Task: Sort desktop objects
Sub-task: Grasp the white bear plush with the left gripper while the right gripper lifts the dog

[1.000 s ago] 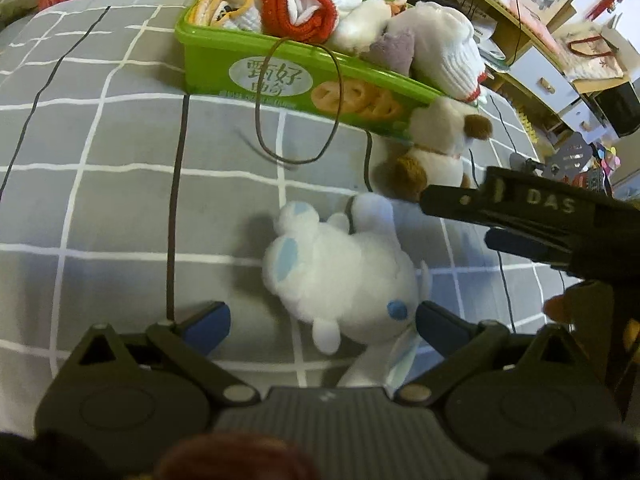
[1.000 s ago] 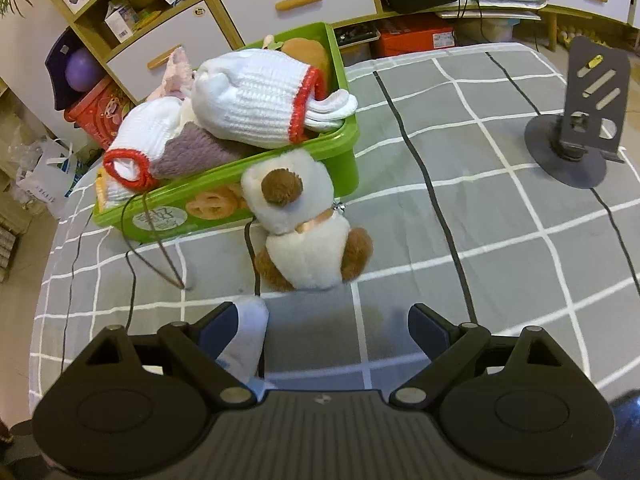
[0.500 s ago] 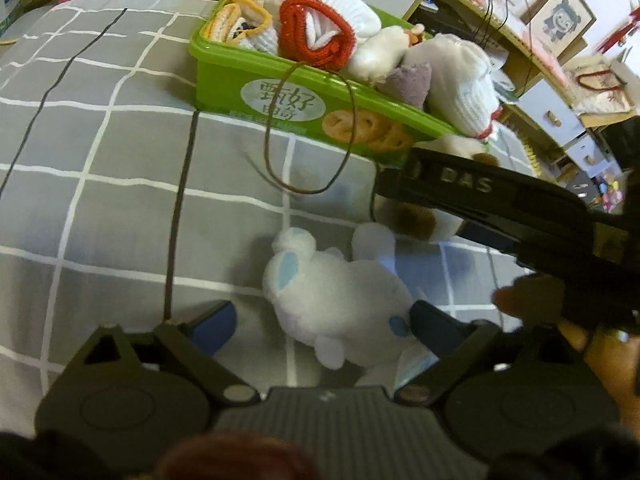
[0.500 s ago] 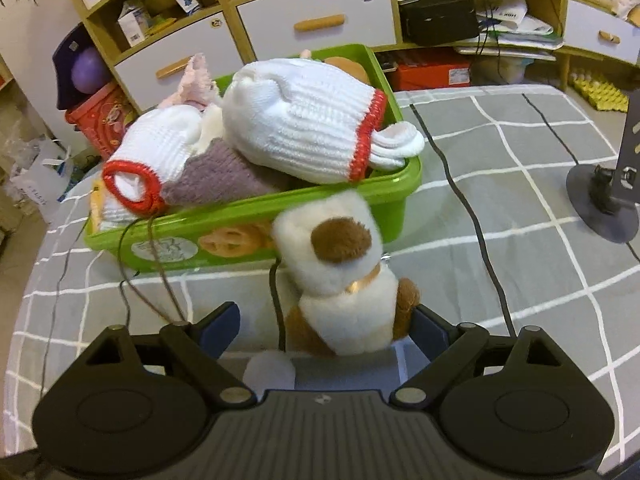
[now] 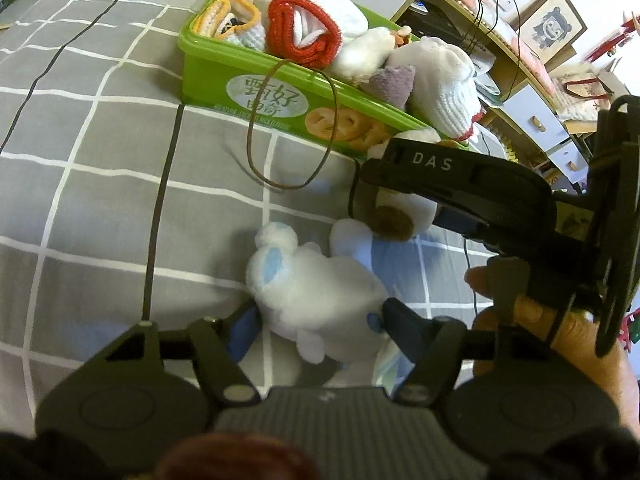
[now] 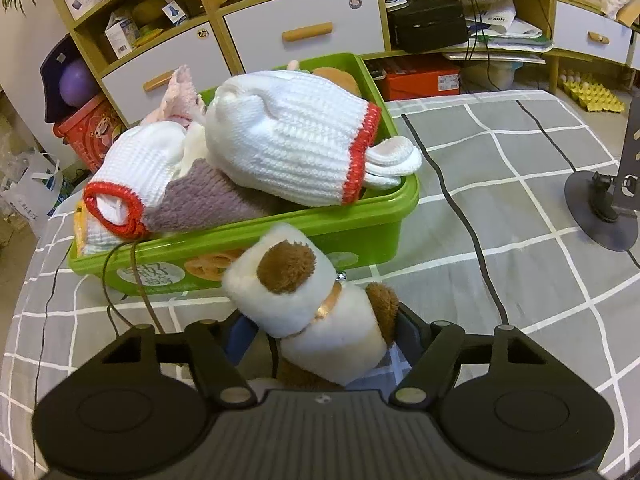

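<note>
A white and pale blue plush toy (image 5: 320,292) lies on the grey checked cloth. My left gripper (image 5: 316,320) has closed its fingers against the toy's sides. A white and brown plush dog (image 6: 316,312) stands in front of the green box (image 6: 360,220), which is heaped with knitted gloves and socks. My right gripper (image 6: 320,328) is closed on the dog's body. In the left wrist view the right gripper's black body (image 5: 460,184) covers most of the dog (image 5: 400,216).
A brown cord loop (image 5: 292,140) hangs from the box (image 5: 224,84) onto the cloth. A black stand (image 6: 608,208) sits at the right on the table. Cabinets with drawers (image 6: 304,28) stand behind.
Both grippers moved forward and closed: the left on the white plush, the right on the dog. The right gripper came in over the dog from the right.
</note>
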### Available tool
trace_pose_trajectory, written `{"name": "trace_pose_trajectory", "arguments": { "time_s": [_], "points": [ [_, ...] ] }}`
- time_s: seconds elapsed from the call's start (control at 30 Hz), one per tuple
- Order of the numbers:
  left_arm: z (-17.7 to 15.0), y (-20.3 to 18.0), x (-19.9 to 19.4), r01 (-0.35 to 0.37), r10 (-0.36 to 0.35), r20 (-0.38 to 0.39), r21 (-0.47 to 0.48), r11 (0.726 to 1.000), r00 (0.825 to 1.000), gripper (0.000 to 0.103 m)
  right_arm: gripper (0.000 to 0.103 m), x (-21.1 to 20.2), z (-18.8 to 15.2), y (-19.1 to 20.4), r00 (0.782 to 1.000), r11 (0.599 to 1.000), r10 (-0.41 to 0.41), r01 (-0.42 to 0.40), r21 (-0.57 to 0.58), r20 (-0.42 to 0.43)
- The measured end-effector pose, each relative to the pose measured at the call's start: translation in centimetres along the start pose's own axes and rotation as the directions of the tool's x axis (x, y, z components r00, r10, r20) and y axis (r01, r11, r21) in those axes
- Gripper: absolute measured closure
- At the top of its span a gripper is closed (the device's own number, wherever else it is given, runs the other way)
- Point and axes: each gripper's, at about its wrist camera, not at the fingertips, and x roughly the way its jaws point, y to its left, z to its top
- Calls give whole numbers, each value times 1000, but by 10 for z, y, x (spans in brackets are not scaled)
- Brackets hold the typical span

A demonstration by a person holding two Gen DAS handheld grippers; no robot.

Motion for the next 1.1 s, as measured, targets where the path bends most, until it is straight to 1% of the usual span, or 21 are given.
{"name": "trace_pose_trajectory", "arguments": {
  "time_s": [0.37, 0.6, 0.8, 0.9, 1.1],
  "points": [
    [-2, 2, -4, -13, 13, 0, -2, 1000, 1000, 37, 35, -17, 0, -1, 1000, 1000, 10, -9, -19, 17],
    [-3, 3, -13, -23, 23, 15, -2, 1000, 1000, 37, 35, -33, 0, -6, 999, 1000, 12, -11, -29, 37],
    [-3, 5, -21, -30, 30, 30, 4, 1000, 999, 37, 36, -54, -1, -8, 998, 999, 19, -16, -45, 57],
    [-2, 6, -23, -39, 39, 35, 3, 999, 999, 37, 36, -68, -2, -11, 997, 999, 36, -34, -41, 61],
    [1, 7, -32, -29, 31, 61, -31, 999, 998, 37, 36, -97, -4, -18, 994, 998, 51, -47, -42, 95]
  ]
}}
